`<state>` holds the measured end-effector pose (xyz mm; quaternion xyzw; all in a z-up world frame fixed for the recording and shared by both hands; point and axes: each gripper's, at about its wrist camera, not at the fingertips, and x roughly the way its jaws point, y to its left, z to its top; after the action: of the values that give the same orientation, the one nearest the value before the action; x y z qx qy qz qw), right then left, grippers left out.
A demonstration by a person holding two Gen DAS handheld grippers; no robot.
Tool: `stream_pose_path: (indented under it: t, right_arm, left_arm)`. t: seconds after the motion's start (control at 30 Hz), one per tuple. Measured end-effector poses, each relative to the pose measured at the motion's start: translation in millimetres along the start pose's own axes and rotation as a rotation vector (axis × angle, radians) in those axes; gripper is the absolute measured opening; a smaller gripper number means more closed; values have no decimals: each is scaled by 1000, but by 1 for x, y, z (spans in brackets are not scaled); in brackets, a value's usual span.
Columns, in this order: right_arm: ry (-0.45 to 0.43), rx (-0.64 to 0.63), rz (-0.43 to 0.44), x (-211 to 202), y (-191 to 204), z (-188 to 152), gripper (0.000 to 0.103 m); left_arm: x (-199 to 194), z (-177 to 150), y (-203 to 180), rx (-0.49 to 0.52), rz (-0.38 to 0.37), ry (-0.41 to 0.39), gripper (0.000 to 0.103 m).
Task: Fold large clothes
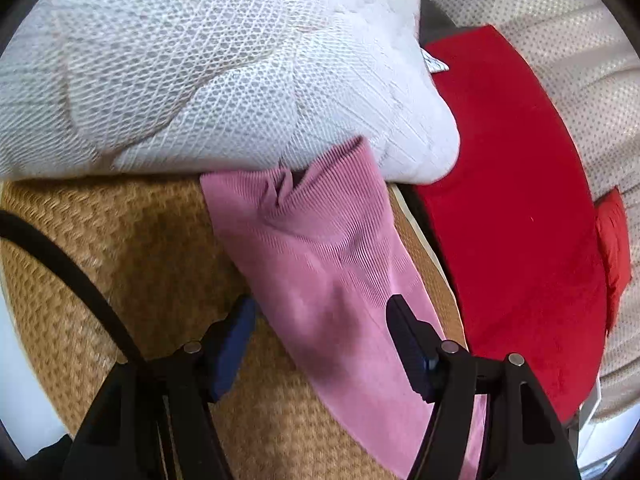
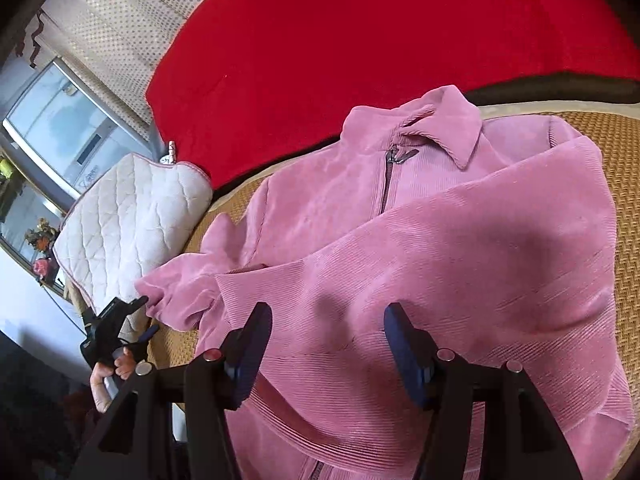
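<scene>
A pink corduroy jacket lies face up on a woven straw mat, collar away from me and zipper closed. One sleeve is folded across its front. My right gripper hovers open just above the lower front, nothing pinched. The other sleeve runs out across the mat, its cuff tucked under a white cushion. My left gripper stands open over this sleeve, pads off the cloth. In the right wrist view the left gripper shows beside that cuff, held by a hand.
The white quilted cushion sits at the mat's left end. A red blanket lies behind the jacket, and also shows in the left wrist view. Beige dotted fabric is beyond it. A black cable crosses the mat.
</scene>
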<state>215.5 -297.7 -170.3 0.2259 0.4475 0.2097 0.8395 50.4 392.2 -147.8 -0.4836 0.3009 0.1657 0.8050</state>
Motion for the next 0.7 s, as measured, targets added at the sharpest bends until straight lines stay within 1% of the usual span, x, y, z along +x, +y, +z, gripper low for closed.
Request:
stream_pose_path:
  t: [0.07,0.13,0.17,0.2,0.23,0.27,0.37,0.43,0.47,0.53,0.6,0.67,0.7]
  right_arm:
    - [5,3,4,1,-1,0,62]
    - [6,1,5,1,-1,0,62]
    - [6,-1,5,0,-1,-1,62]
    - [6,-2,5,0,-1,-1,62]
    - [6,-4,3,-1,-1,-1,62]
    - [6,-7,2,-1,-2,-1,62]
    - [2,-17,-8,-3,-2,-2,62]
    - [-2,-17,-11,-6,-4,-2,63]
    - [-7,-15,-14,-8,-5,-2,63]
    - [-27,-11,-14,-13,-7,-1,63]
    - [-50,-9,-14,-20,-9,1,63]
    - [-80,-6,-19,-28,-12,2,63]
    - [-94,-1,-20,-32,-14,2,63]
  left_arm:
    - [4,6,-2,12,2,-23,67]
    - [10,11,-7,38,9,-30,53]
    - [14,14,-10,61,25,-24,38]
    - [21,12,-13,76,38,-17,21]
    - [27,12,-14,88,51,-6,11]
    - [36,4,-17,92,57,-4,8]
    - [27,4,-27,129,38,-45,5]
    - [11,-1,-47,199,3,-82,5]
    - [3,-3,-58,236,-26,-100,5]
    - [-16,-13,-89,342,-91,-142,5]
    - [-34,-31,-122,464,-165,-169,4]
    - [-48,-55,-151,596,-230,-183,4]
    - [-55,-74,-170,674,-279,-181,4]
